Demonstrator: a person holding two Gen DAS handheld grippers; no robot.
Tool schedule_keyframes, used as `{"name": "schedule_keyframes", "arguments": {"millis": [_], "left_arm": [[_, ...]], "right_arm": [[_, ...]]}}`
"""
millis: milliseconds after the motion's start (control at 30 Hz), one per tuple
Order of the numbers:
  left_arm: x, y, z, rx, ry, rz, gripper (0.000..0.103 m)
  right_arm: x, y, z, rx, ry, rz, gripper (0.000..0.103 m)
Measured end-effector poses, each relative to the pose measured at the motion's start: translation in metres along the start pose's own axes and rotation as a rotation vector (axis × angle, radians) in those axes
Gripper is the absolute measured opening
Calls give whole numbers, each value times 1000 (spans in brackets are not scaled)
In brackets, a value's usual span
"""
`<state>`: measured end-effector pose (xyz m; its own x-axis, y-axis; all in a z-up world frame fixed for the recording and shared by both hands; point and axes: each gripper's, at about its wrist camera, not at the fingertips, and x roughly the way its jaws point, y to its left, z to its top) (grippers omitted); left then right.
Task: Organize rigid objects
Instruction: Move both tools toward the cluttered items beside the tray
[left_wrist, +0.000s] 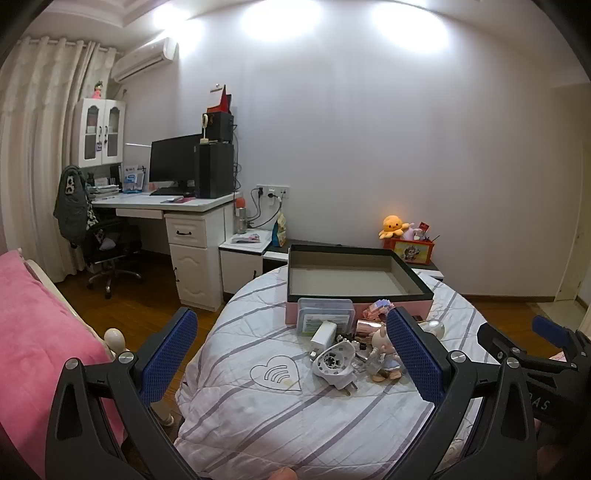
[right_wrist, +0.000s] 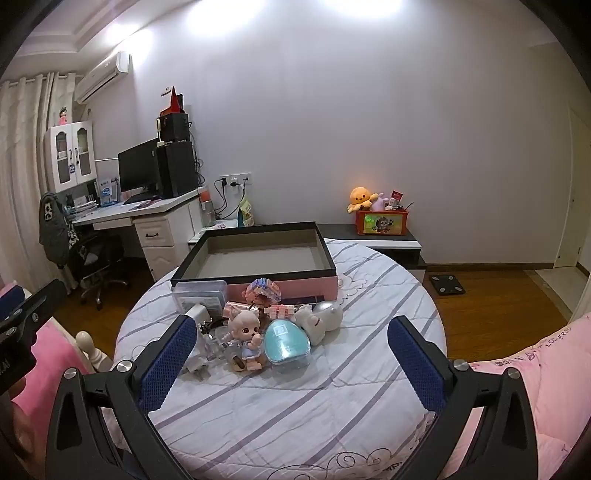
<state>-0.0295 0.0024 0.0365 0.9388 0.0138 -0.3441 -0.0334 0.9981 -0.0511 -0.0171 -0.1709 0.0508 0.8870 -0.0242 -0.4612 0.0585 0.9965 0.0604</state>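
A pile of small rigid objects lies on the striped bed cover (right_wrist: 314, 398): a doll figurine (right_wrist: 246, 338), a teal egg-shaped case (right_wrist: 286, 341), a white toy (right_wrist: 319, 319), pink block models (right_wrist: 264, 290), a clear plastic case (right_wrist: 201, 291), a white round adapter (left_wrist: 334, 363) and a white charger (left_wrist: 323, 334). Behind them stands an open, empty pink box with a black rim (right_wrist: 255, 254), also in the left wrist view (left_wrist: 354, 275). My left gripper (left_wrist: 291, 354) is open, short of the pile. My right gripper (right_wrist: 291, 363) is open, short of the pile.
A pink blanket (left_wrist: 33, 325) lies at the left and a pink quilt (right_wrist: 535, 373) at the right. Beyond the bed are a white desk with a monitor (left_wrist: 173, 162), an office chair (left_wrist: 107, 243), a low cabinet with an orange toy box (right_wrist: 382, 223), and a floor scale (right_wrist: 447, 284).
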Motion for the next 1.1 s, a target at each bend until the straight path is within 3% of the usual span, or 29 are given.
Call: {"name": "schedule_keyframes", "arguments": {"millis": [1100], "left_arm": [[3,-1,-12,-5,16,-11,103]], "right_arm": [[0,-1,1,0,-1,-1,103]]}}
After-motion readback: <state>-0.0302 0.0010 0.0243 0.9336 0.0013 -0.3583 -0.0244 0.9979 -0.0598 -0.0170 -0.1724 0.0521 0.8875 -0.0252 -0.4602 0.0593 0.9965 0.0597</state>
